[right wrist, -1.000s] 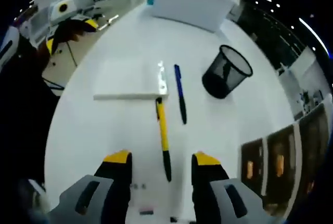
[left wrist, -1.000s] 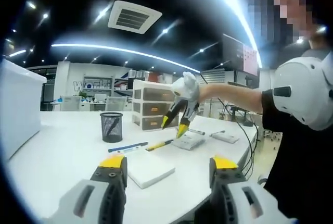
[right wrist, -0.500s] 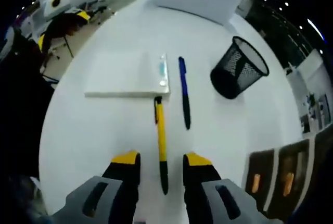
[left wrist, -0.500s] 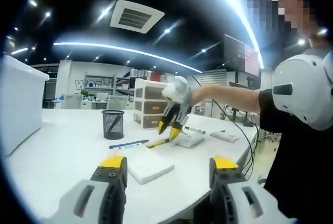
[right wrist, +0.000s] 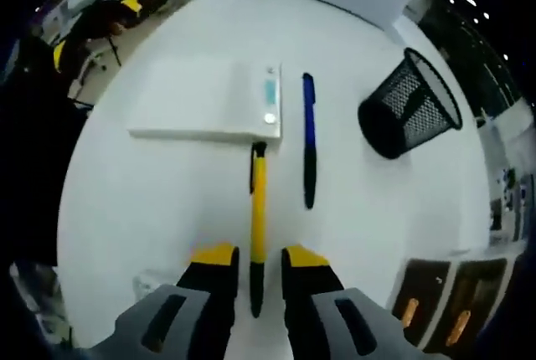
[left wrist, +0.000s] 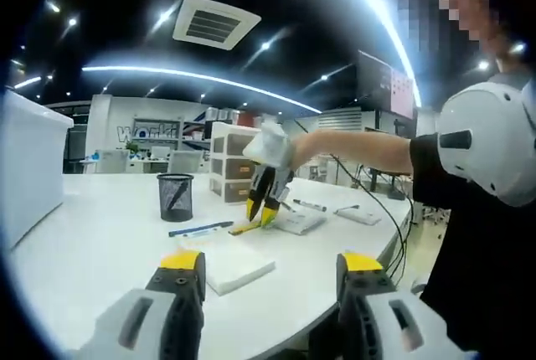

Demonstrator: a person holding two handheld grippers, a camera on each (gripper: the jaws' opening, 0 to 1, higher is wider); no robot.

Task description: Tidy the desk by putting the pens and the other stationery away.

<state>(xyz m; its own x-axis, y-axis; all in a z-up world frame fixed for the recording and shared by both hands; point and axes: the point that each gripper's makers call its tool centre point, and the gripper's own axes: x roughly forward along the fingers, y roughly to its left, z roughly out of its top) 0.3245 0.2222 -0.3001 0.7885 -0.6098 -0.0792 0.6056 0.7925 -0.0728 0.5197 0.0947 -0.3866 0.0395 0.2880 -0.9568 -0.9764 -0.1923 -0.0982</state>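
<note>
Yellow pen (right wrist: 258,209): slim yellow barrel, black at both ends, flat on white tabletop (right wrist: 151,176), far tip touching white notepad (right wrist: 201,99)
Right gripper (right wrist: 253,253): fingers straddling pen's near black end, narrow gap, not visibly clamped
Blue pen (right wrist: 309,151): just beside yellow pen, roughly parallel
Mesh pen cup (right wrist: 410,105): black, near blue pen
Left gripper (left wrist: 268,261): fingers spread wide, holding nothing, above tabletop edge

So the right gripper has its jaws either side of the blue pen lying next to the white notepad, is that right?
Not quite: in the right gripper view the right gripper straddles the yellow pen with the black tip. The blue pen lies beside it, apart, next to the white notepad.
</note>
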